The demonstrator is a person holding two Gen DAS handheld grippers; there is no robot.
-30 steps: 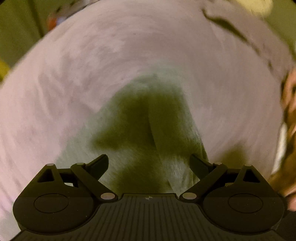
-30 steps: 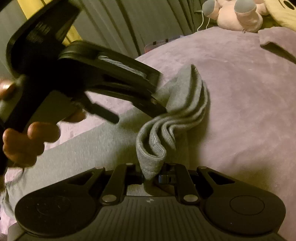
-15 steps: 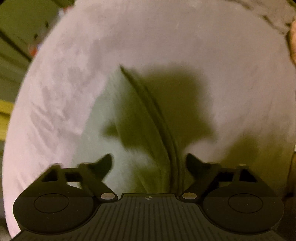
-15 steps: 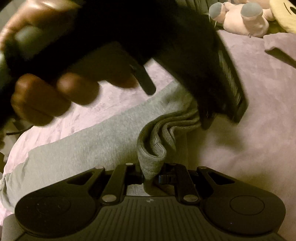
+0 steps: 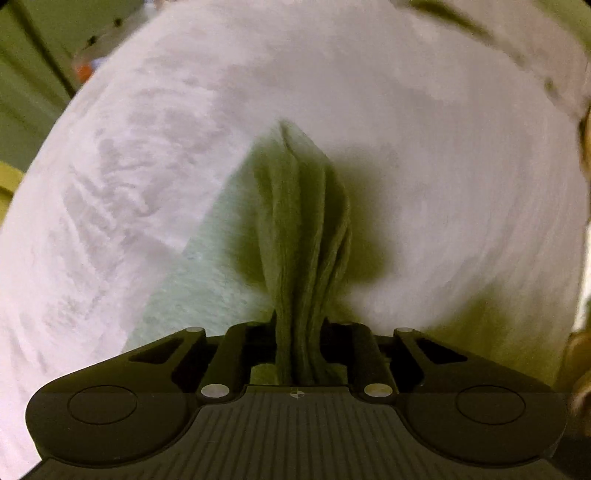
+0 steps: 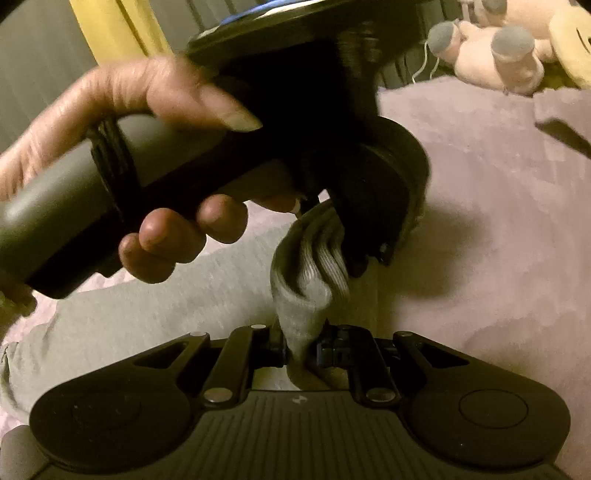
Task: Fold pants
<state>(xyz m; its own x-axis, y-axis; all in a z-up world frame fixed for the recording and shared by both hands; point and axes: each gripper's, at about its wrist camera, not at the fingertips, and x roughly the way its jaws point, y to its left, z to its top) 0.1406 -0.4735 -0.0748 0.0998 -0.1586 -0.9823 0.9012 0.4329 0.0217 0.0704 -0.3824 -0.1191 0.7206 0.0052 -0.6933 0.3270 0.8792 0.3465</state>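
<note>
Grey pants [image 6: 166,317] lie across a lilac blanket [image 6: 480,229], their leg running off to the left. My right gripper [image 6: 301,350] is shut on the bunched ribbed end of the fabric. Just beyond it, my left gripper [image 6: 354,258] points steeply down in a person's hand [image 6: 147,107], and its jaws are closing on the same gathered folds. In the left wrist view, those folds of the pants [image 5: 303,221] rise in pleats between the fingers of the left gripper [image 5: 300,350], which pinch them. The cloth hangs from both grips a little above the blanket [image 5: 110,184].
A pink plush toy [image 6: 498,55] and a yellow one [image 6: 572,40] lie at the far right edge of the bed. Grey curtains and a yellow strip [image 6: 110,29] stand behind. A folded edge of the blanket [image 6: 561,125] lies at the right.
My left gripper came in over the raised fold with its jaws wide and has shut on it. The right gripper has kept its grip on the fabric end.
</note>
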